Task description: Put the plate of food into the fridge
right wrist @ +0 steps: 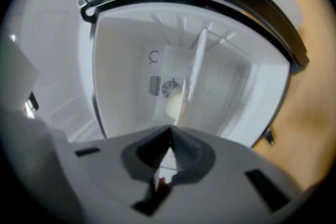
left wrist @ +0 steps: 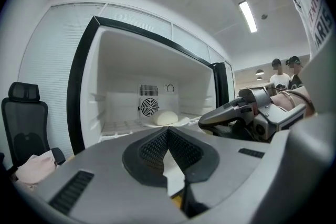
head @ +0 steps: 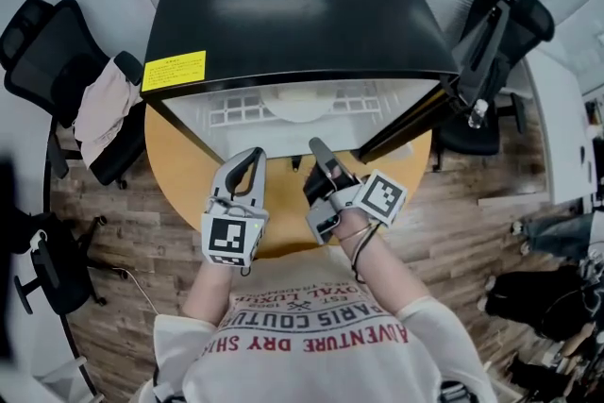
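Left gripper point(head: 247, 163): jaws closed tip to tip, empty. Right gripper point(head: 319, 152): clenched shut on nothing.

Plate point(left wrist: 181, 122) with the pale bun point(left wrist: 167, 117) sits ahead of both, well inside the fridge point(head: 293, 5), on its shelf. I judge the placing done. Both grippers are held just outside the opening, probably to clear the door point(head: 408, 120), open beside my right gripper.

Right gripper view is blurred and rolled. Plate rim barely readable there.

Closed claw point(right wrist: 169, 129) before food point(right wrist: 173, 105) in fridge point(right wrist: 126, 60)
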Demonstrator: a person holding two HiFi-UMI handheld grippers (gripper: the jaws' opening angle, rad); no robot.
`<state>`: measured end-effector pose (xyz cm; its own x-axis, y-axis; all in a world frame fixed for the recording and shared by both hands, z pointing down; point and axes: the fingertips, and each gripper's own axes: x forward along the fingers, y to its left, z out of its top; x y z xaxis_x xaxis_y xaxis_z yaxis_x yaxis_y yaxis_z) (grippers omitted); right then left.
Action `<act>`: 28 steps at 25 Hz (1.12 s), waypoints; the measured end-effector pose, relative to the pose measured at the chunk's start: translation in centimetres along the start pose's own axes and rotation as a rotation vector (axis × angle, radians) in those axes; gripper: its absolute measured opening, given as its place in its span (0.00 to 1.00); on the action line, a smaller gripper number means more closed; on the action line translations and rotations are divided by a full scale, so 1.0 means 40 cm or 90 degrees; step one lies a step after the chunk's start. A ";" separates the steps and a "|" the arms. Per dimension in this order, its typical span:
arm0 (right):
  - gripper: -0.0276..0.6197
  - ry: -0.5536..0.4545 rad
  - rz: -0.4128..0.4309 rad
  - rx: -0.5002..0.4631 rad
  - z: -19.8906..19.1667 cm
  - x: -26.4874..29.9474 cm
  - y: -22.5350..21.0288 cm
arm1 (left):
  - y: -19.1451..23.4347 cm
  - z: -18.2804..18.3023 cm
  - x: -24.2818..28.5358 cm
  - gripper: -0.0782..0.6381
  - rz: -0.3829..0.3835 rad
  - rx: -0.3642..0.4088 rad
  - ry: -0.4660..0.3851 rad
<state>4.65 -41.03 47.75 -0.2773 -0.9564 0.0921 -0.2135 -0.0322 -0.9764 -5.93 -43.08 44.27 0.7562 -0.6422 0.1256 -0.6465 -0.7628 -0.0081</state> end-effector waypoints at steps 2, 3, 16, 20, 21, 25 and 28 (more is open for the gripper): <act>0.09 0.010 0.010 -0.070 0.003 -0.021 0.021 | -0.029 0.007 -0.009 0.15 0.000 0.004 -0.001; 0.09 0.017 0.018 -0.105 0.001 -0.032 0.031 | -0.042 0.009 -0.015 0.15 0.003 0.005 -0.002; 0.09 0.012 -0.044 -0.726 0.007 -0.174 0.061 | -0.116 0.000 -0.093 0.15 0.032 -0.009 0.008; 0.09 0.005 -0.024 -0.804 -0.010 -0.204 0.084 | -0.131 0.006 -0.109 0.15 0.035 -0.004 0.005; 0.09 0.005 -0.018 -0.821 -0.015 -0.210 0.091 | -0.133 0.009 -0.112 0.15 0.036 -0.002 0.003; 0.09 0.015 0.001 -0.876 -0.038 -0.224 0.106 | -0.145 0.012 -0.117 0.15 0.032 0.010 0.004; 0.09 0.016 -0.004 -0.883 -0.042 -0.229 0.106 | -0.153 0.010 -0.116 0.15 0.025 0.013 0.009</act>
<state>4.73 -31.91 43.09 -0.2865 -0.9513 0.1138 -0.9570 0.2897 0.0123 -5.43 -35.46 43.32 0.7287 -0.6707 0.1383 -0.6734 -0.7385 -0.0332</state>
